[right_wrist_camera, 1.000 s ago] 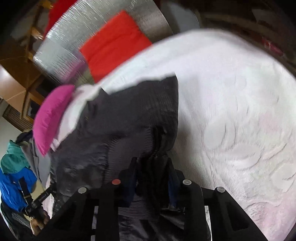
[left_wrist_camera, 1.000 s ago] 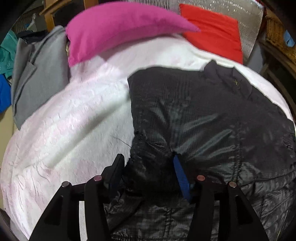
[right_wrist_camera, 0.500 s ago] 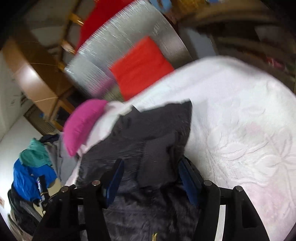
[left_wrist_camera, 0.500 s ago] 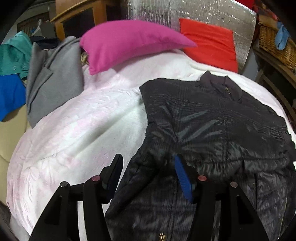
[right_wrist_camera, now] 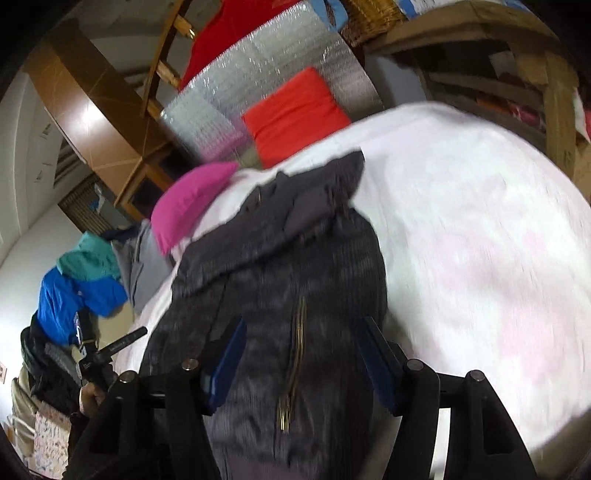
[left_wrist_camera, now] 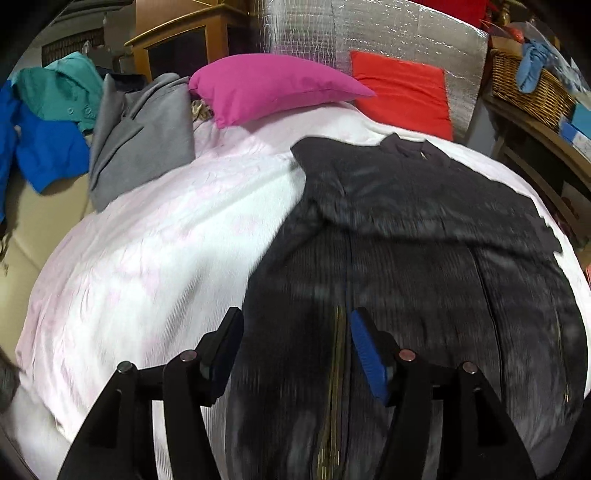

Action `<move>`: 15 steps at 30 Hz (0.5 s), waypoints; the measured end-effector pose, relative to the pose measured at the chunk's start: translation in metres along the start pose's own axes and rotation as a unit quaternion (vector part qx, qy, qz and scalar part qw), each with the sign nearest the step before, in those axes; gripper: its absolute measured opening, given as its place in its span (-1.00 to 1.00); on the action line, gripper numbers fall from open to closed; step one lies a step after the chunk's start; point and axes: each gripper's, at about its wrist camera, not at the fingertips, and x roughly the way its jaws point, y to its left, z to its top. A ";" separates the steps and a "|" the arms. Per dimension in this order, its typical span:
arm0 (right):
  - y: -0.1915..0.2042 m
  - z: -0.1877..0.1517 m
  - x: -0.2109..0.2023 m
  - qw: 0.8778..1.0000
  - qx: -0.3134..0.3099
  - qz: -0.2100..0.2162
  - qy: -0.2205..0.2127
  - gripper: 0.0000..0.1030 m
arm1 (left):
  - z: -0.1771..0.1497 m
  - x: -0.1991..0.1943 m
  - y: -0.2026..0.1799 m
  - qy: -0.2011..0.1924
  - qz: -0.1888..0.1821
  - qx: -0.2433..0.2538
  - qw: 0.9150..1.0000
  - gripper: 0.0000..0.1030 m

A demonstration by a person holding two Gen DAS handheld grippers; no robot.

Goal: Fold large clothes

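On the white bed [left_wrist_camera: 155,251] a dark jacket [left_wrist_camera: 424,236] lies flat (zip up), right of a pink pillow [left_wrist_camera: 273,85]. Left hand-held gripper [left_wrist_camera: 295,328] and right hand-held gripper [right_wrist_camera: 303,332] both gape above it, holding nothing.

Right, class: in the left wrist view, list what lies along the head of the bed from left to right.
Blue garment → teal garment → grey jacket → pink pillow → red cushion → wicker basket.

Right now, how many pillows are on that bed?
2. A pink pillow lies at the head of the bed, beside the grey garment. A red pillow leans against the silver panel to its right. Others may be hidden.
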 end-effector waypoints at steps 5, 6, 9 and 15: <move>-0.002 -0.033 -0.009 0.999 0.007 -0.006 0.051 0.27 | -0.035 -0.022 0.000 0.035 -0.016 -0.004 0.999 0.35; -0.003 -0.040 -0.008 0.998 0.012 -0.009 0.065 0.27 | -0.040 -0.025 -0.001 0.041 -0.018 -0.003 0.999 0.36; -0.004 -0.057 -0.003 0.994 0.023 -0.019 0.102 0.27 | -0.052 -0.030 -0.001 0.071 -0.016 0.003 0.997 0.40; -0.004 -0.087 0.017 0.985 0.042 -0.036 0.163 0.27 | -0.059 -0.037 0.016 0.117 -0.019 -0.009 0.993 0.41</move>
